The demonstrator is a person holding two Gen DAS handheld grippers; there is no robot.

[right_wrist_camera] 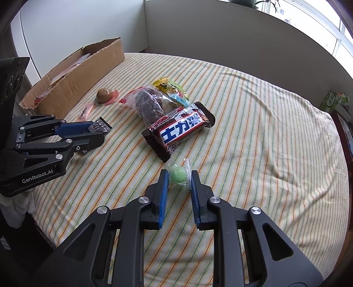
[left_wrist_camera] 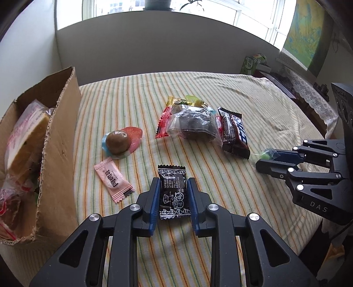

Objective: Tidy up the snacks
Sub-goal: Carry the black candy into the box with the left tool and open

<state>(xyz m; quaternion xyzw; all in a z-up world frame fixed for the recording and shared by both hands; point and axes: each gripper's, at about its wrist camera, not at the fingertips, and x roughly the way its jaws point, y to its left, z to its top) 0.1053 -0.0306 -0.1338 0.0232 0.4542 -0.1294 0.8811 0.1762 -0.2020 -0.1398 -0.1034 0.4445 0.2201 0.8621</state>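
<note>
A: Left wrist view. Striped tablecloth [left_wrist_camera: 220,92] noted; cardboard box [left_wrist_camera: 59,136] part filled, several snacks outside. Left gripper [left_wrist_camera: 173,184] narrowed onto black sachet [left_wrist_camera: 174,192], pads touching both edges.

B: Right wrist view. Right gripper [right_wrist_camera: 179,178] pinching green candy [right_wrist_camera: 178,174] near chocolate bar [right_wrist_camera: 179,130]. Most sorting outstanding.

Striped tablecloth [left_wrist_camera: 220,92] in yellow, green and orange over the table. Plain grey wall panel [left_wrist_camera: 154,44] directly behind. Bright windows [left_wrist_camera: 253,15] above, daylight entering. Potted plant [left_wrist_camera: 157,4] on sill. Map poster [left_wrist_camera: 306,33] at right, above lace-edged shelf [left_wrist_camera: 308,88]. Green tissue box [left_wrist_camera: 249,64] near far corner.
</note>
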